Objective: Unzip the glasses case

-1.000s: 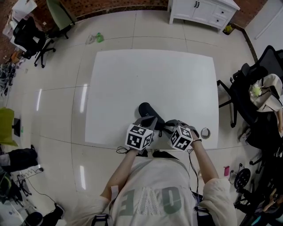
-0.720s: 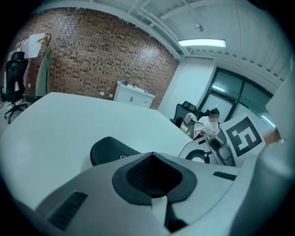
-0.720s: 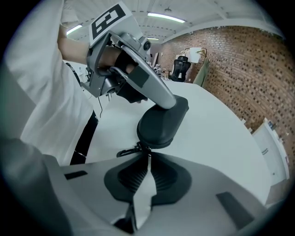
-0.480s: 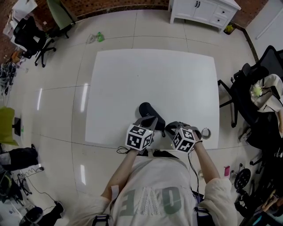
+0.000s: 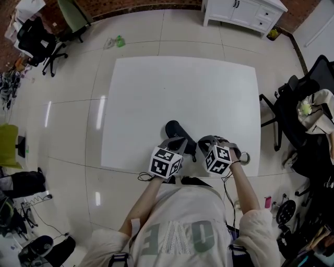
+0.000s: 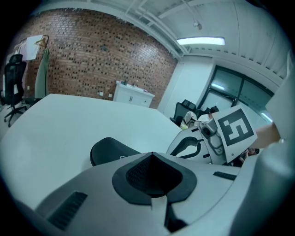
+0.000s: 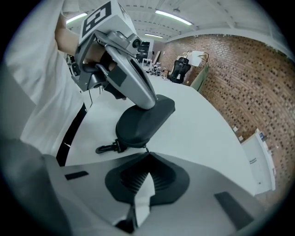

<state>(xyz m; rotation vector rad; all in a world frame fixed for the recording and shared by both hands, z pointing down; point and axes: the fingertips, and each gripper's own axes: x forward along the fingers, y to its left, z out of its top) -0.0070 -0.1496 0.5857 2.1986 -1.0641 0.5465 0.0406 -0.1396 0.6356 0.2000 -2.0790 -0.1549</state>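
Observation:
The black glasses case [image 5: 175,129] lies near the front edge of the white table [image 5: 182,88]. My left gripper [image 5: 178,142] looks shut, and in the right gripper view its tips [image 7: 151,99] rest on top of the case [image 7: 143,122]. In the left gripper view the case [image 6: 107,150] shows just past the closed jaws. My right gripper [image 5: 201,142] sits at the case's near right end, shut, with the thin zip pull [image 7: 146,150] running into its tip. A small black clip [image 7: 107,148] hangs off that end of the case.
A small silver ring [image 5: 242,156] lies on the table to the right of my right gripper. A black office chair [image 5: 284,112] stands by the table's right edge, and a white cabinet [image 5: 242,13] stands beyond the far edge.
My right gripper has shifted a little to the right, away from the left one. The left gripper and the case have stayed put.

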